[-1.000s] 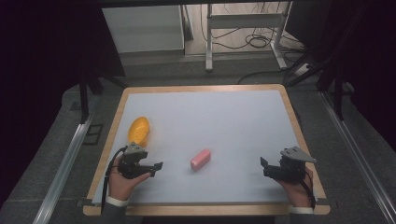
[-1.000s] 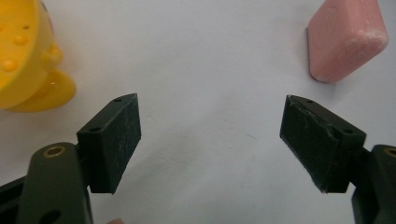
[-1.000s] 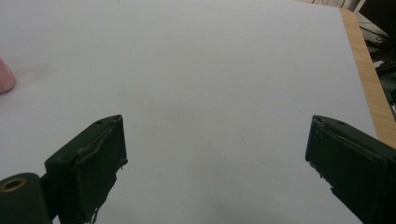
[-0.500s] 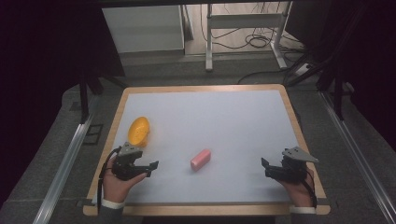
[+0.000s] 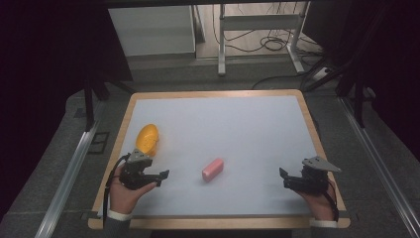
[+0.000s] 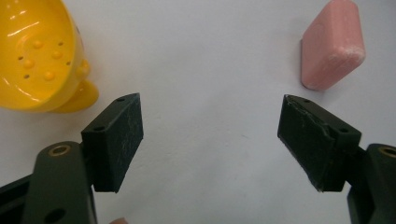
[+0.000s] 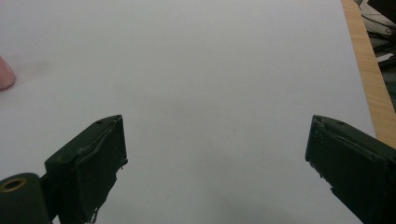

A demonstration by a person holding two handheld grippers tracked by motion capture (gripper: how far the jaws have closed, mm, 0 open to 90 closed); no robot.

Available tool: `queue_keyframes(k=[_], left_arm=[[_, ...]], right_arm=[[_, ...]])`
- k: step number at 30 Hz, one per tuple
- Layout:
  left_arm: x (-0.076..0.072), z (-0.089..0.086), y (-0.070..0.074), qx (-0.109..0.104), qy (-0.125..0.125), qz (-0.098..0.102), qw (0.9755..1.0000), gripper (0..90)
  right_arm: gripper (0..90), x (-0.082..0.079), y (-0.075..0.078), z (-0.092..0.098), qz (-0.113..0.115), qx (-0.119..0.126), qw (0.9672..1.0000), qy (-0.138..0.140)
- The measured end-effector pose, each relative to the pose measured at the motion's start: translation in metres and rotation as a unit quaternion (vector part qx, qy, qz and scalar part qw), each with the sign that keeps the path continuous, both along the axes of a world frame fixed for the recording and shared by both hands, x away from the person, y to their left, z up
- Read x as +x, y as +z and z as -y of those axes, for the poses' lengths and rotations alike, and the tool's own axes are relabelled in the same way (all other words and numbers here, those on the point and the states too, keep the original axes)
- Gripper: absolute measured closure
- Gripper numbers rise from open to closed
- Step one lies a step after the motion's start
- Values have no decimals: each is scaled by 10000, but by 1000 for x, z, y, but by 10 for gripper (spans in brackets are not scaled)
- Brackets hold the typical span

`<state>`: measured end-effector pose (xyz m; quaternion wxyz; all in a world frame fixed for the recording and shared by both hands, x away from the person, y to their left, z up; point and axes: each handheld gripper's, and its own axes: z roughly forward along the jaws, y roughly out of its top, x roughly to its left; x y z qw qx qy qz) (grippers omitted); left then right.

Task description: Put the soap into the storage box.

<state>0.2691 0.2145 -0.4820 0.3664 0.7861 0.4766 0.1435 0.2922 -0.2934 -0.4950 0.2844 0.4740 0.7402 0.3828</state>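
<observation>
Two things lay on the desk (image 5: 257,124) within reach of the left gripper (image 5: 159,177): a pink block (image 5: 213,169) near the middle and a yellow perforated cup (image 5: 147,139) tipped on its side toward the left edge. The left gripper hovered low over the white surface, its fingers (image 6: 116,140) spread wide and holding nothing. In the left gripper view the pink block (image 6: 332,44) sat ahead and off toward the far finger, beyond its tip and apart from it, not yet between the two pads; the yellow cup (image 6: 39,56) lay ahead on the other side, its open mouth turned toward the camera.

From above, the block's long axis ran diagonally, its far end angled away and to the right. It lay to the right of the left gripper and slightly ahead, near but not touching. The right gripper (image 5: 286,178) rested near the right edge, well apart from the block, its fingers (image 7: 88,168) likewise released and empty; a sliver of the block (image 7: 5,74) showed at the far left of its view.

The left hand was clearly the nearer one. To take the block, it would probably need to swing right and turn so the fingers closed across the short sides.
</observation>
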Motion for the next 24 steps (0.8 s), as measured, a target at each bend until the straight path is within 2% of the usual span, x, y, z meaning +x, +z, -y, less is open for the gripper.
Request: queue_keyframes(k=[10, 24], left_arm=[[6, 12, 17, 81, -193, 49, 9998, 228], [14, 27, 24, 204, -453, 3, 9988, 222]], right_arm=[[49, 2, -2, -3, -75, -52, 10000, -13], [49, 1, -3, -5, -97, -97, 9999, 36]])
